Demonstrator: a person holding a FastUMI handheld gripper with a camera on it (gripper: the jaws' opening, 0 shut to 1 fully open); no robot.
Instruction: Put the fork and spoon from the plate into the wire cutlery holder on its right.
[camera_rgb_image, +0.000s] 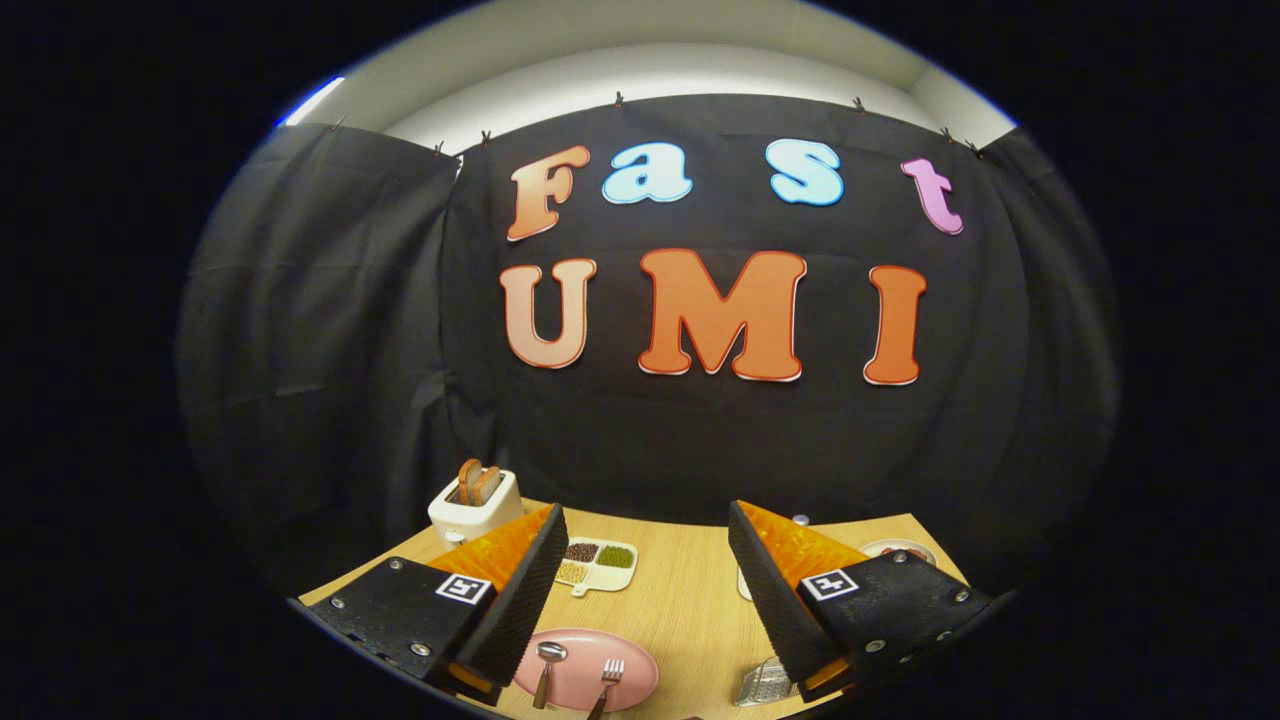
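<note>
A pink plate (580, 680) lies on the wooden table (680, 600), low between my fingers and nearer the left one. On it rest a spoon (547, 668) and a fork (608, 680), both with brown handles, the spoon to the left of the fork. The wire cutlery holder (760, 683) stands to the plate's right, partly hidden behind my right finger. My gripper (645, 525) is open, held well above the table, with nothing between its fingers.
A white toaster (475, 503) with two bread slices stands at the table's back left. A white divided dish (597, 565) of beans and grains sits beyond the plate. A small plate (900, 550) with food lies at the back right.
</note>
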